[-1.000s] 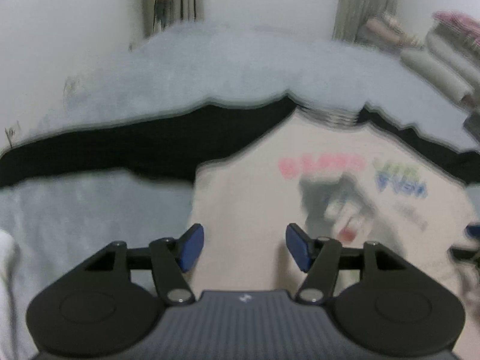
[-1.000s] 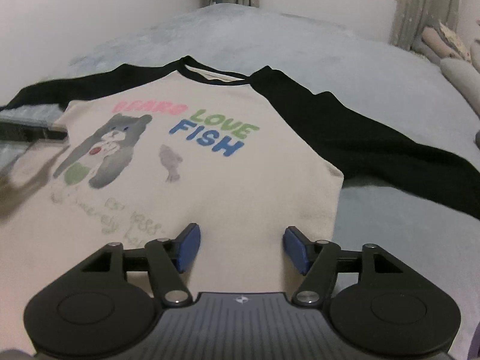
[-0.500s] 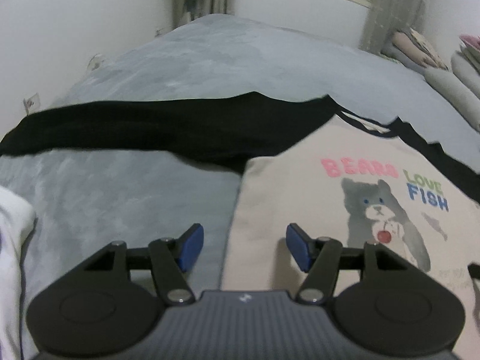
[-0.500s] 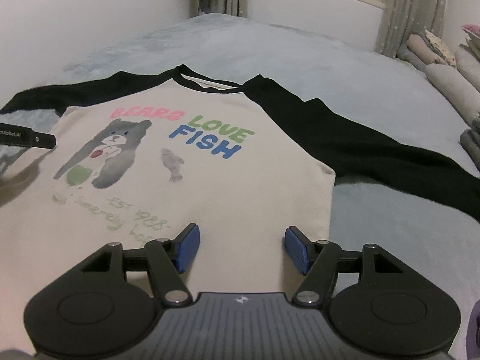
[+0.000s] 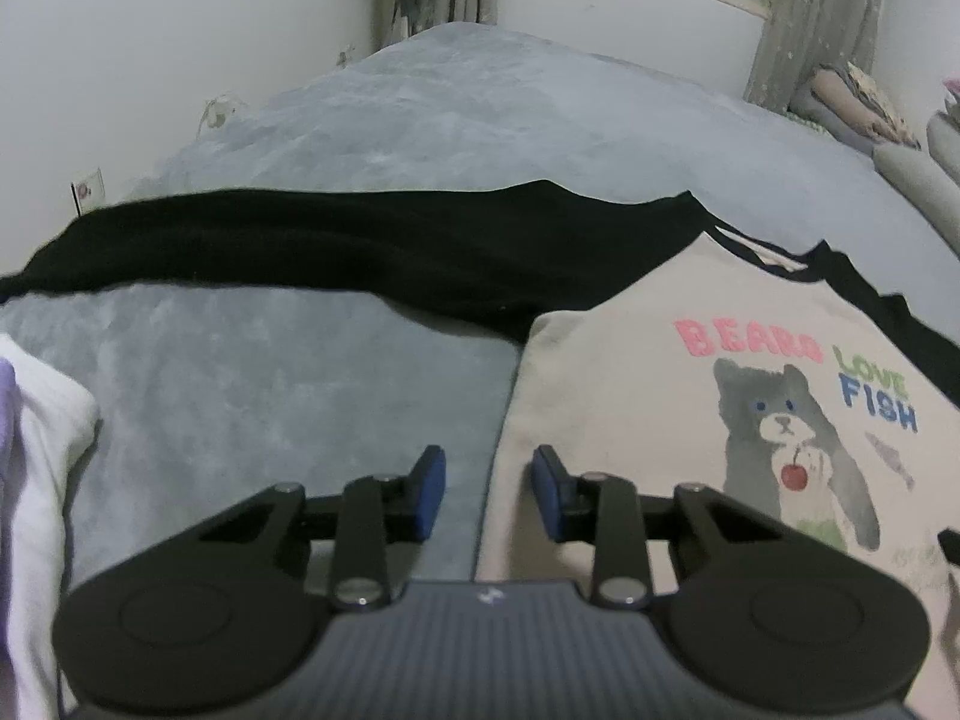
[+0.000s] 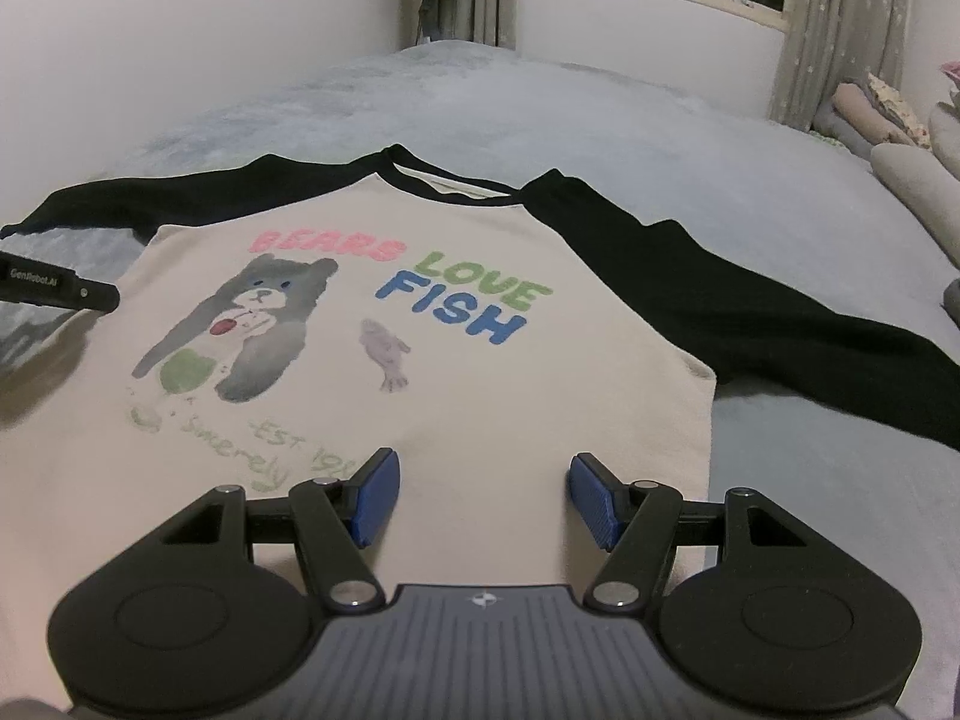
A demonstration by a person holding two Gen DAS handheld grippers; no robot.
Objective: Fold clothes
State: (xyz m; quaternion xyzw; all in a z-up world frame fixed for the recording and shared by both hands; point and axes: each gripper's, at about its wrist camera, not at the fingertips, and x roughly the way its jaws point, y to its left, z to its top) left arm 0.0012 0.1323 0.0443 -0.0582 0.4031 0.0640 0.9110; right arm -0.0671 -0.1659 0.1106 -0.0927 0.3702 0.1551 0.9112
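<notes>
The left claw (image 5: pixel 486 492) is spread, its blue pads straddling the left side edge of the shirt (image 5: pixel 648 396) low down near the hem, one pad over the bed (image 5: pixel 252 396) and the other over the cream cloth. Nothing is pinched between them. The right claw (image 6: pixel 483 495) is spread wider and empty too, hovering over the lower right part of the shirt (image 6: pixel 480 408), inside its right side edge.

Both claws point forward along the shirt toward the collar, held low and roughly level; whether the pads touch the cloth I cannot tell.

The shirt lies flat and face up on the bed, print showing, with the black left sleeve (image 5: pixel 288 246) stretched out to the left and the right sleeve (image 6: pixel 768 312) stretched out to the right. No fold is visible, so the folding seems not yet begun: the garment is only spread out. Judging by the left claw's place at the side edge, a first grasp there looks likely. At the left of the left view lies a white cloth (image 5: pixel 36 480), apart from the shirt.
</notes>
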